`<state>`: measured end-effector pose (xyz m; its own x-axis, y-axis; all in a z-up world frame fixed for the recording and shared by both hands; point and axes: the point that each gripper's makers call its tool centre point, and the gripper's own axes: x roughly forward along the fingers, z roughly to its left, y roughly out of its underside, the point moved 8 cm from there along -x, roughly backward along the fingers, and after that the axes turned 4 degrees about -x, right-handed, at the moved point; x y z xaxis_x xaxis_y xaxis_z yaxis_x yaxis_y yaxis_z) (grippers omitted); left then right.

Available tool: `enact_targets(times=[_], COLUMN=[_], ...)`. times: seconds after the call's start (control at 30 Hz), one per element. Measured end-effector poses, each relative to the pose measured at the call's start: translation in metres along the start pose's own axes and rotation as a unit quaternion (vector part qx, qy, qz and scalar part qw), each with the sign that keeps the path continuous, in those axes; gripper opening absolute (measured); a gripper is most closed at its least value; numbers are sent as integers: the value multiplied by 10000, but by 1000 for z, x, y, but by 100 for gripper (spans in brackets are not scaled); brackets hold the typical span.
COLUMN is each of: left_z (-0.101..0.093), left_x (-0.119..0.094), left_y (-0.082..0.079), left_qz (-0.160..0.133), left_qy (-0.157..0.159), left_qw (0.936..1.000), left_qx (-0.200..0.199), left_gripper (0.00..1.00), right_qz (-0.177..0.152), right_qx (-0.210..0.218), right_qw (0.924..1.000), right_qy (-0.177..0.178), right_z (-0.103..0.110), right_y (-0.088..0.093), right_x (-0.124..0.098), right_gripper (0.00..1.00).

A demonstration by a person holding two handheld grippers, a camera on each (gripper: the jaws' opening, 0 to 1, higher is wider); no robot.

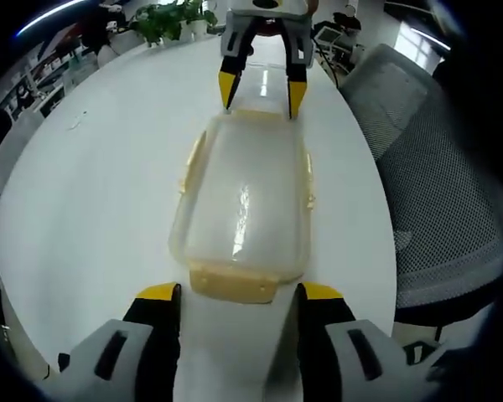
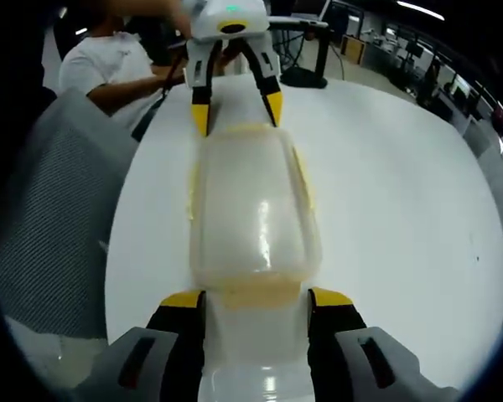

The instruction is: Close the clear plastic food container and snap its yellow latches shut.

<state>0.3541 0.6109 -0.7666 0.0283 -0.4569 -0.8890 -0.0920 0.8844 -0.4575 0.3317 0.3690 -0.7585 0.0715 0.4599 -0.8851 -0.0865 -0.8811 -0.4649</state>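
We see the clear container point(image 1: 243, 205) with its lid on, on the white desk point(image 1: 92, 193). Both grippers, left point(image 1: 239, 293) and right point(image 2: 256, 297), spread their fingers at its ends.

A round white table point(image 1: 92, 193) takes the middle of the left gripper view, and its surface is glossy with reflections of ceiling light. At three o'clock a grey mesh office chair point(image 1: 436, 193) stands just beside the table edge. At eleven o'clock, past the far edge, there is a green potted plant point(image 1: 172, 18). At ten o'clock desks with office clutter point(image 1: 50, 71) are seen, too small to tell more.

In the right gripper view the same chair is at nine o'clock. At eleven o'clock a person in a white T-shirt point(image 2: 101, 63) is behind the table. At one o'clock a black stand point(image 2: 306, 71) rests on the table.
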Motion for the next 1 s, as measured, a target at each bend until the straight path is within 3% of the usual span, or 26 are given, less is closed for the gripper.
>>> enact_targets(times=[0.37, 0.7, 1.0], left_z=[0, -1, -1], left_x=[2, 5, 9], left_y=[-7, -11, -23], left_qz=[19, 81, 593], left_qy=[79, 133, 193], left_qw=[9998, 9994, 9963], left_qx=[173, 295, 584], left_gripper=[39, 39, 40], right_qz=[175, 243, 394], right_qx=[-48, -50, -133], right_qw=[9998, 9997, 9991], right_qy=[-15, -14, -41], right_z=[0, 0, -1], right_y=[4, 6, 3], right_x=[7, 8, 9], right_gripper=[40, 40, 40])
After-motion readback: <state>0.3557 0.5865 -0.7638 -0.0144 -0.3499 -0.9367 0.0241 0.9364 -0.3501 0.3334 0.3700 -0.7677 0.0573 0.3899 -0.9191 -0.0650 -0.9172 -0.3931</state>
